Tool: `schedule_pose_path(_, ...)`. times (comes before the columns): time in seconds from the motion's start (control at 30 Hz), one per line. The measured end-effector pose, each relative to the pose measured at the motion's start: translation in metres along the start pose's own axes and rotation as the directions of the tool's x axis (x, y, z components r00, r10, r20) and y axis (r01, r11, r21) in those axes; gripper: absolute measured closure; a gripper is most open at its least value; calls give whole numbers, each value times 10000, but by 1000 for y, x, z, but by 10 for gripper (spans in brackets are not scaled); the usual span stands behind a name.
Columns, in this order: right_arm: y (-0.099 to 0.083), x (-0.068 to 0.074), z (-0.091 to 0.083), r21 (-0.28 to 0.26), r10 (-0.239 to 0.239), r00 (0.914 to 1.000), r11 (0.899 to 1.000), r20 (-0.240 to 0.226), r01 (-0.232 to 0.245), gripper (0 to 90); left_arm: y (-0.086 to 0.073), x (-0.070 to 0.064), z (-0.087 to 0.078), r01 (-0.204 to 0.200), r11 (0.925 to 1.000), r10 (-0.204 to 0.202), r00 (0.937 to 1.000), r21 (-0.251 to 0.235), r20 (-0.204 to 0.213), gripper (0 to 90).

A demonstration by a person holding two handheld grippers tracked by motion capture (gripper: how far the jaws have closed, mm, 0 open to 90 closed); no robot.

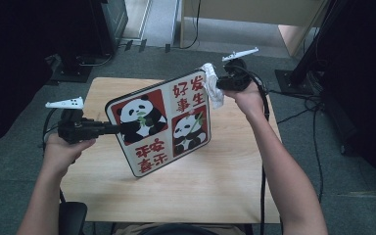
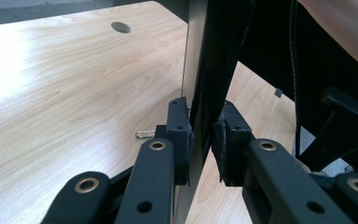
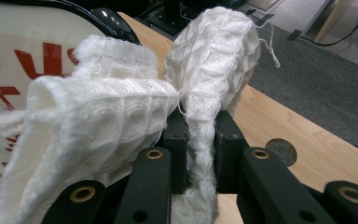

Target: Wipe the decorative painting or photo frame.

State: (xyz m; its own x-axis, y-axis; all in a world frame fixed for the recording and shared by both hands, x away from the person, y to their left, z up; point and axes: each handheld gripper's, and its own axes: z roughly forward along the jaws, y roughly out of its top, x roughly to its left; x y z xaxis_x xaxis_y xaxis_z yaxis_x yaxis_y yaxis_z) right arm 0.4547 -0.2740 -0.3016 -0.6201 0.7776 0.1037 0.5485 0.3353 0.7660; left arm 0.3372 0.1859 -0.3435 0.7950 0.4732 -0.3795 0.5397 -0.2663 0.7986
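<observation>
- A light wooden table [image 1: 215, 171] is seen from above, set on grey carpet [image 1: 19, 161]; dark equipment stands [image 1: 85, 34] and loose cables [image 1: 318, 112] are ranged around it, and a pale wooden furniture piece [image 1: 254, 12] stands at the far wall.
- A round cable hole [image 2: 120, 27] is cut into the tabletop, seen in the left gripper view beyond the jaws.
- The left gripper [image 1: 112, 128] is held level, its jaws closed onto the left edge of a panda tray [image 1: 161, 122] — the edge is clamped between the two pads, as the left gripper view confirms, where the tray [image 2: 200, 70] rises edge-on straight up from between the fingers [image 2: 179, 135].
- The tray is kept tilted, its printed face turned toward the person, its lower corner just above or on the table; which of the two cannot be told.
- The right gripper [image 1: 219, 82] is clenched on a white waffle-weave cloth [image 1: 212, 83], which is pressed against the tray's upper right corner.
- In the right gripper view the cloth [image 3: 205, 93] is pinched between the narrowly parted fingers [image 3: 228, 154] and bulges above and to the left of them — the tray's rim [image 3: 116, 25] lies just behind.
</observation>
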Motion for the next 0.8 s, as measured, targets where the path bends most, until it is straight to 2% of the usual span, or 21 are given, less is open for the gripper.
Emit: schedule_pose_path(0.8, -4, -1, 3, 119, 1, 10000, 9999, -62, 0, 791, 0, 0, 0, 15, 10000, -15, 10000, 23, 23, 780)
